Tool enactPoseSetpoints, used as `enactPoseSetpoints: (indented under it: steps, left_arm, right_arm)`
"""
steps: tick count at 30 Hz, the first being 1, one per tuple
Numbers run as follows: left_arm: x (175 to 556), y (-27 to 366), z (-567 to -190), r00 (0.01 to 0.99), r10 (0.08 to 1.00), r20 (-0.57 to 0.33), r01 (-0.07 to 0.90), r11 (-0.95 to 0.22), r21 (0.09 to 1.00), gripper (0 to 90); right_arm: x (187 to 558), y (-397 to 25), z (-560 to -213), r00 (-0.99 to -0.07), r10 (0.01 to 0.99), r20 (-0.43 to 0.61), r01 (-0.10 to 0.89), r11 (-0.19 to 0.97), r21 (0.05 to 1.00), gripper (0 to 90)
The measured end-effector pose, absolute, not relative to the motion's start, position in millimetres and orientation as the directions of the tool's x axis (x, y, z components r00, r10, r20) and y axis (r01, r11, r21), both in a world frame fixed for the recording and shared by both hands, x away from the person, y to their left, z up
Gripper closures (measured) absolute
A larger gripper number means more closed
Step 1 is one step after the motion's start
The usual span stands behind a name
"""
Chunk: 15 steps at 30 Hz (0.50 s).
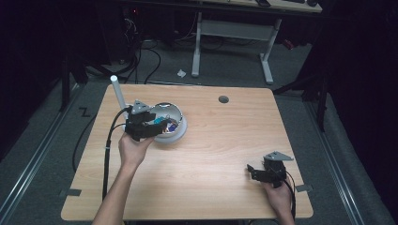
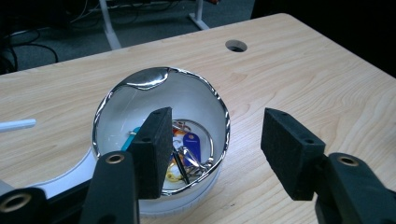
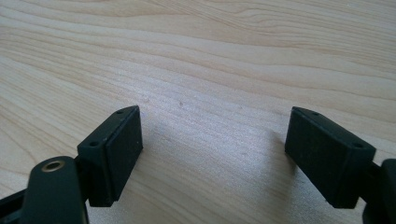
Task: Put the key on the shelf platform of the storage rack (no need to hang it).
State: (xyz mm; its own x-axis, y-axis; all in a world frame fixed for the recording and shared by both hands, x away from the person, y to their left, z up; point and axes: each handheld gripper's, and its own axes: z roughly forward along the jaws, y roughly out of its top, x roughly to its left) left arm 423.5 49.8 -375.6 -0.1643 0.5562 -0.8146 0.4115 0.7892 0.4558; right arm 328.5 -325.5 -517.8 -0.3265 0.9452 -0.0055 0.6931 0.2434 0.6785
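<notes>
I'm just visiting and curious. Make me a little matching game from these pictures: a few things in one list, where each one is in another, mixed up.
Things:
1. bowl
2. blue key tag
3. right hand-held gripper
4. white stick

Places:
a. inside the bowl
b. near the table's front right corner
c. under the left hand-held gripper
d. near the table's far left corner

Pairs: 1-c, 2-a, 3-b, 4-d

High view looks forward and down over the whole table. Left gripper view sits close above the bowl, shared with high view. Right gripper view faces bare tabletop just ahead of its jaws.
</notes>
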Motion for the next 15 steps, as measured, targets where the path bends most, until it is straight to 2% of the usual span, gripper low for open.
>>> enactPoseSetpoints:
  steps: [15]
  left_arm:
    - [399.5, 56.8, -371.1, -0.118, 0.539, -0.834, 0.396, 0.795, 0.458, 43.2]
  right_arm:
    - [328.5, -325.5, -517.9, -0.327, 0.945, -0.006, 0.693, 0.244, 0.679, 19.1]
